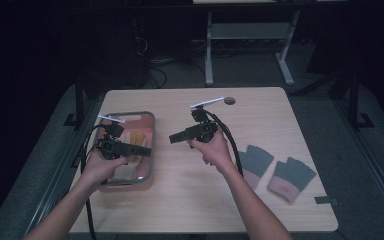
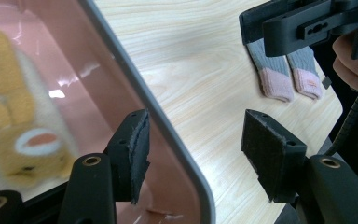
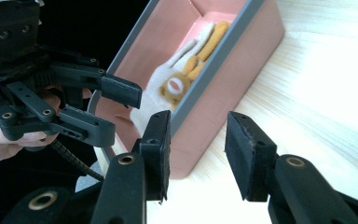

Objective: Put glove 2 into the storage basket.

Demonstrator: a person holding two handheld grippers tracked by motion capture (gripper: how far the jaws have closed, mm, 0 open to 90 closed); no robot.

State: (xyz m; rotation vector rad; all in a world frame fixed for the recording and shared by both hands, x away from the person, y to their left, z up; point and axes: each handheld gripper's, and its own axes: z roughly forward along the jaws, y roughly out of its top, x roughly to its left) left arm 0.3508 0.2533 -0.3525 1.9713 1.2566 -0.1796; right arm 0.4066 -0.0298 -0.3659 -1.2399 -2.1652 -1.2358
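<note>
Jaws on both the left gripper (image 1: 145, 150) and the right gripper (image 1: 174, 138) are standing half open, holding nothing. One yellow and white knitted glove (image 1: 136, 138) is already lying inside the pink plastic bin with a grey rim (image 1: 152, 150). Two grey and pink knitted gloves (image 1: 275, 172) are still waiting on the wooden desk (image 1: 190, 200), well right of the bin, with nothing blocking them.

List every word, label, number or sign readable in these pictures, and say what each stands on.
No text can be read anywhere.
A small patch on the pink cuff of one grey glove: too small and blurred to read.
The pink tray and the yellow and white plush toy in it: no lettering.
</note>
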